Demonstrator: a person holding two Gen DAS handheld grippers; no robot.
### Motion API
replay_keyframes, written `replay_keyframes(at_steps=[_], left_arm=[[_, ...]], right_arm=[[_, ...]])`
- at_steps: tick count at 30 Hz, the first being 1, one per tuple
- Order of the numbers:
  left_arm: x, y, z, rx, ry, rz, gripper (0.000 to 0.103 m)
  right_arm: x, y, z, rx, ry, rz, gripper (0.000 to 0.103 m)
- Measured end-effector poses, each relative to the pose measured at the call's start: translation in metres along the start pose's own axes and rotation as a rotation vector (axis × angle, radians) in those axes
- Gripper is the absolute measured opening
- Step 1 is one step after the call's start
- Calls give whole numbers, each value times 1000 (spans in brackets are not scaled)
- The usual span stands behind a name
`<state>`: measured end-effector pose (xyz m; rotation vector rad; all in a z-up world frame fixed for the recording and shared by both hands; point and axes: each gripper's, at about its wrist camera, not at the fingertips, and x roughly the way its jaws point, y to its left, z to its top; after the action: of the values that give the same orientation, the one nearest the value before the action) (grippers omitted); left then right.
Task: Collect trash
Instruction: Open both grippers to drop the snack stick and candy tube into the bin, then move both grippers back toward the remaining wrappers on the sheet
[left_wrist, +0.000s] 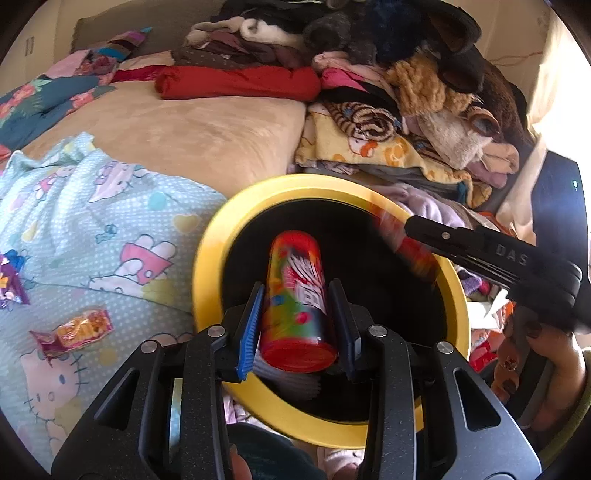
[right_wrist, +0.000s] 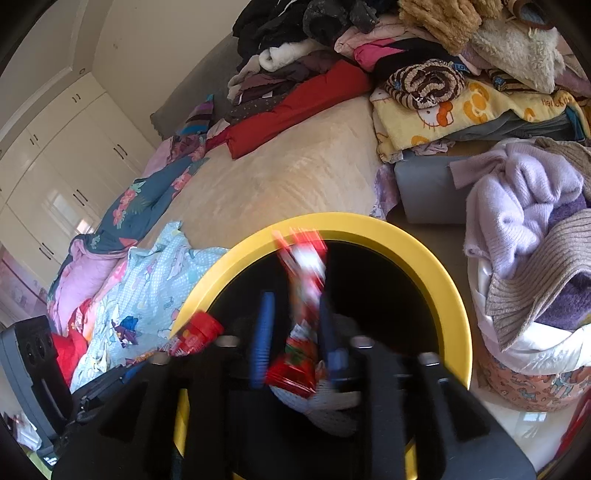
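Fingers (left_wrist: 255, 325) of the left gripper (left_wrist: 298, 325) stand a little apart with a bright printed snack tube (left_wrist: 295, 302) between them, its red end cap toward the camera and its far end pointing down into the bin; the blue pad on one side sits close against the tube and the dark pad on the other side is at its edge, though a firm press cannot be told. Directly beneath and around the tube lies the black mouth of a yellow-rimmed trash bin (left_wrist: 207, 266). Beyond the fingers to the right, the right gripper (left_wrist: 410, 225) reaches in over the rim, a blurred red wrapper at its tip. From the right wrist view, the right gripper (right_wrist: 293, 343) has its jaws partly parted, with a red and white wrapper (right_wrist: 303, 266) smeared by motion between the blue fingers (right_wrist: 263, 332) and above the bin's opening (right_wrist: 436, 266); whether the pads still pinch it cannot be told. Left of the left fingers, on a pale blue cartoon-print blanket (left_wrist: 92, 206), lie a pink and orange candy wrapper (left_wrist: 74, 330) and, further out at the edge, a purple wrapper (left_wrist: 11, 277). Past the bin stretches a beige bed cover (left_wrist: 192, 129), and beyond it heaps of folded clothes (left_wrist: 369, 96) with a red roll (left_wrist: 236, 83).
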<state>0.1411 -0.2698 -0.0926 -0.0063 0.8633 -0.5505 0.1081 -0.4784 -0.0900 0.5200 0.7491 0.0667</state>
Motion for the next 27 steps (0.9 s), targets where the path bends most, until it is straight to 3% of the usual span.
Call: replay_keyframes(at_steps=[1,3,5,7,11,19,27], left_arm=[[-2,2,1,-10,-3,-3,34],[-7,6,1,-22,-20,-3,55],[-14,9,3,-32,-48,13,69],[-25,14,4,-34,-89,49,79],[-42,24,8,-49,-139,81,88],[-77,51,15,-99,-231,152,90],[-104,79,18,-173,-301,185,91]], right_arm=[[-1,0,0,0,-7,-9,46],[-3,1,0,-12,-18,-19,46],[-5,4,-1,-33,-28,-34,55],[-7,9,-1,-59,-45,-36,58],[-12,24,-2,-127,-75,-33,65],[-18,62,-9,-243,-108,-2,72],[-18,97,-19,-270,-85,63,74]])
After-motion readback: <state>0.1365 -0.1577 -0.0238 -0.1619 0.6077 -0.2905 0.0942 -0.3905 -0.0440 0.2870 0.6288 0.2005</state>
